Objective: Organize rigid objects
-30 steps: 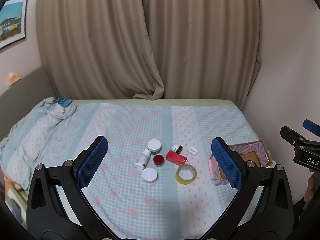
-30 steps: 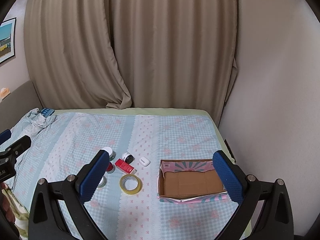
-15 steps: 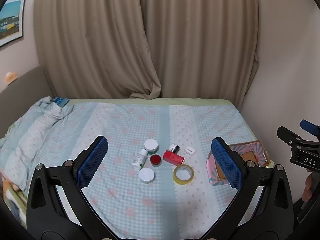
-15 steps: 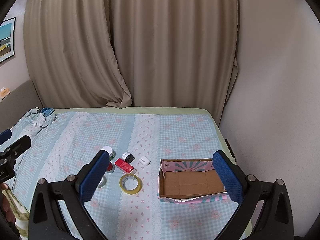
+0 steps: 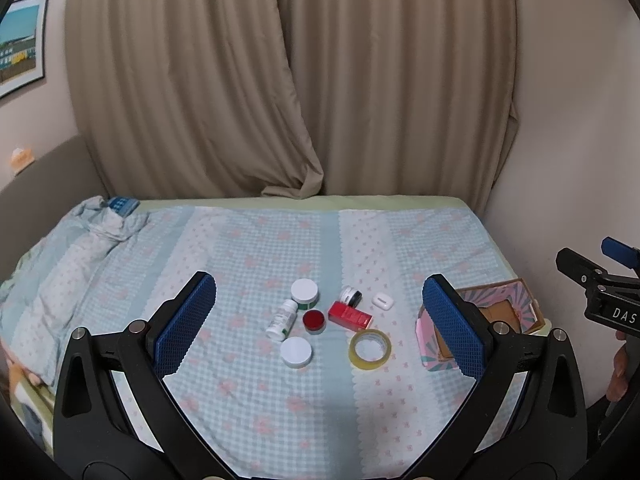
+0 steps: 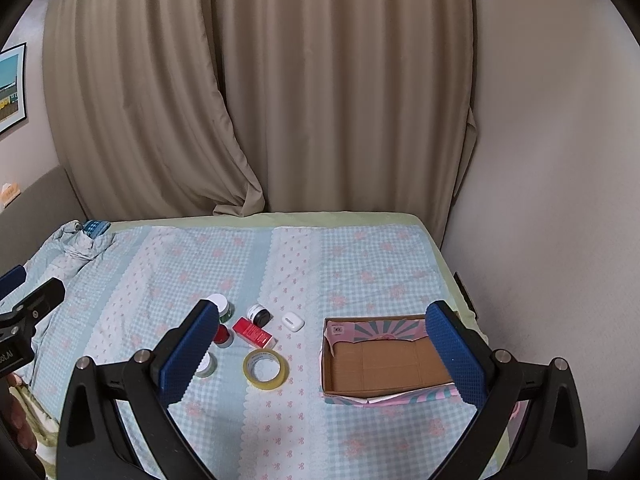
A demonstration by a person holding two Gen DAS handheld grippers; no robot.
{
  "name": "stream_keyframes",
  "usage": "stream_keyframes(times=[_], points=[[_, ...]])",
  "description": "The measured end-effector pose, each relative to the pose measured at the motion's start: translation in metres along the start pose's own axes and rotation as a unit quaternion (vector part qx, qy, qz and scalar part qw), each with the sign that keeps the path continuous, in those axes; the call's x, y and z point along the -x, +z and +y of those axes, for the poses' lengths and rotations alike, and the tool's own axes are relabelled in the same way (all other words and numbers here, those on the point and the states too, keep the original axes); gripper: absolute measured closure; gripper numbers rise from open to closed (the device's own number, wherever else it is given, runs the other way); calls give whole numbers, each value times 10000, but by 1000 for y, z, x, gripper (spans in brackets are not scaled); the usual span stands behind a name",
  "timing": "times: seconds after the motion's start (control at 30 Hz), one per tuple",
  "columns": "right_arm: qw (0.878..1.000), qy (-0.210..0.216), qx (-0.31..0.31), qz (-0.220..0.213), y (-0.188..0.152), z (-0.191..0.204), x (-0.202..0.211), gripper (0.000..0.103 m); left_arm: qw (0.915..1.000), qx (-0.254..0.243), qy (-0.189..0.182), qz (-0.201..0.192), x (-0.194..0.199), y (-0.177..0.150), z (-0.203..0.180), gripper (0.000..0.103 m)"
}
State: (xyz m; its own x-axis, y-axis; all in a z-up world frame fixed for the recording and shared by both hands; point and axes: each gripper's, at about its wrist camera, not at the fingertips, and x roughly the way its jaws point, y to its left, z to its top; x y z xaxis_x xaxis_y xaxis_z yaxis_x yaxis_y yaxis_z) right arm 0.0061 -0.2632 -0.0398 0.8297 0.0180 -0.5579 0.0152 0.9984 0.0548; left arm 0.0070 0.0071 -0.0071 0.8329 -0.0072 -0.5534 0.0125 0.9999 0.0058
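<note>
Currently both grippers hover above the near edge of the bed [image 5: 256, 240], nothing between their blue pads. Left gripper [image 5: 320, 316]: jaws spread wide, released. Right gripper [image 6: 326, 346]: jaws likewise spread wide, released.

Small items sit clustered near the middle of the bed, toward its near edge:
- white-lidded jar with green base [image 5: 305, 291], farthest back in the cluster
- small white bottle [image 5: 282, 319], lying on its side just in front of that jar
- red-lidded jar [image 5: 314, 321], just right of the bottle
- round white lid or jar [image 5: 296, 352], nearest to the near edge
- red box [image 5: 349, 315], lying flat, right of the red-lidded jar
- small black-and-white jar [image 5: 351, 295], tipped on its side, touching or just behind the red box; cannot tell which
- white earbud case [image 5: 382, 301], right of the black-and-white jar
- roll of yellowish tape [image 5: 370, 349], lying flat, in front of the red box

Open cardboard box with pink patterned sides [image 6: 376, 330] rests at the right edge of the bed, well apart from the cluster; its brown floor is visible.

Rumpled quilt [image 5: 60, 276] lies bunched along the left edge. Beige curtains [image 5: 288, 80] hang behind the far edge.
</note>
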Motion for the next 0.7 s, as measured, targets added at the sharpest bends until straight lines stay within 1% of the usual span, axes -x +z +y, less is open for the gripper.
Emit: stream_keyframes(times=[0.4, 0.7], points=[[10000, 3, -14, -2, 5, 0, -3, 0, 10000, 3, -26, -2, -4, 2, 1, 0], [9999, -88, 23, -50, 7, 7, -5, 0, 9999, -48, -88, -35, -6, 0, 4, 0]])
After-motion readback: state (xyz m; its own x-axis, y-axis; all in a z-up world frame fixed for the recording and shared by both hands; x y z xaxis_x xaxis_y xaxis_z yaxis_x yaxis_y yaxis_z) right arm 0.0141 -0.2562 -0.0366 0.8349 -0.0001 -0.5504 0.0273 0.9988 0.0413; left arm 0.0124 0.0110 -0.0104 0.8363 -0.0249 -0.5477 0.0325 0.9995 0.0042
